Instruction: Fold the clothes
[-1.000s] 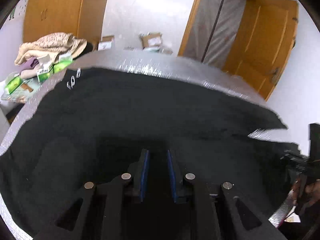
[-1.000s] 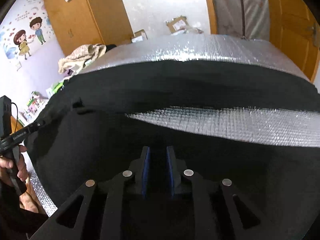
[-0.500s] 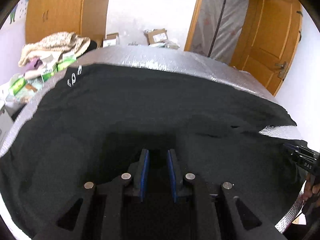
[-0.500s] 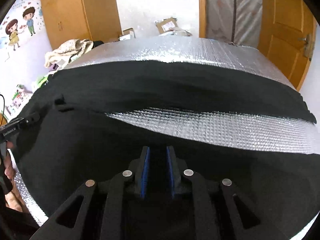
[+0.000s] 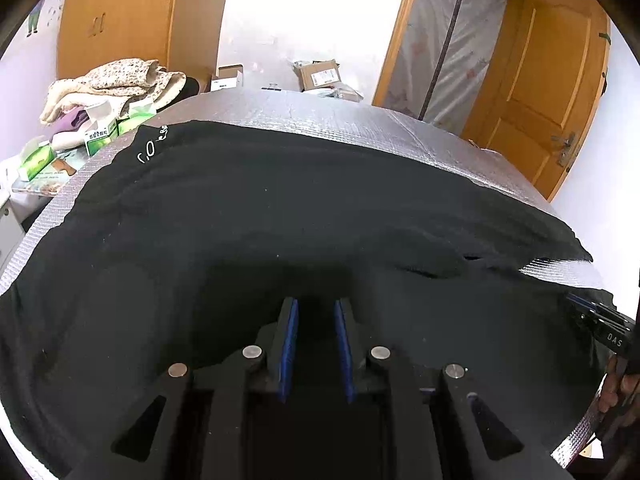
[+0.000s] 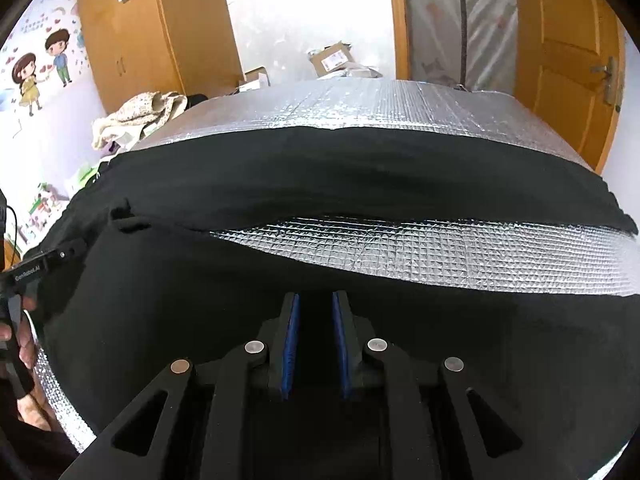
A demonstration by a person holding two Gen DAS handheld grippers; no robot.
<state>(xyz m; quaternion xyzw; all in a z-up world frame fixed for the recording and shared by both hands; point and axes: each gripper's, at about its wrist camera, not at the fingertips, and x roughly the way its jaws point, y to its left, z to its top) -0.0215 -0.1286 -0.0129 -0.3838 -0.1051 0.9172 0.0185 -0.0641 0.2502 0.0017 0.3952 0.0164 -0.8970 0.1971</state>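
The left tongs [image 5: 316, 312] point down at a black garment [image 5: 280, 208] spread over a bench covered in silver quilted foil [image 5: 360, 124]. Their 2 blue pads [image 5: 289, 344] stand a narrow gap apart with dark cloth between and below them; whether the pads pinch that cloth cannot be told, since everything in the gap is black. Ahead of these tongs the garment runs to its far edge, where a small white print [image 5: 152, 146] sits at the far-left corner. To their right the cloth wrinkles and a strip of foil shows, and the other tool with a hand [image 5: 618, 392] on it appears at the right edge.

The right tongs [image 6: 316, 312] likewise point down at the garment [image 6: 360, 172]. Their blue pads [image 6: 291, 340] are a narrow gap apart, dark cloth under them, and a grip cannot be told either. Just ahead of them a band of bare foil [image 6: 440, 248] separates 2 stretches of black cloth, 1 near the tongs and 1 beyond. Far to their left a hand [image 6: 18, 332] holds the left tool at the garment's edge.

Beyond the bench, left of both tongs, lies a heap of beige cloth [image 5: 116, 80] with green boxes [image 5: 100, 136] beside it; a wooden wardrobe [image 6: 160, 36], cardboard boxes [image 5: 320, 74] and a wooden door [image 5: 548, 92] stand further off.
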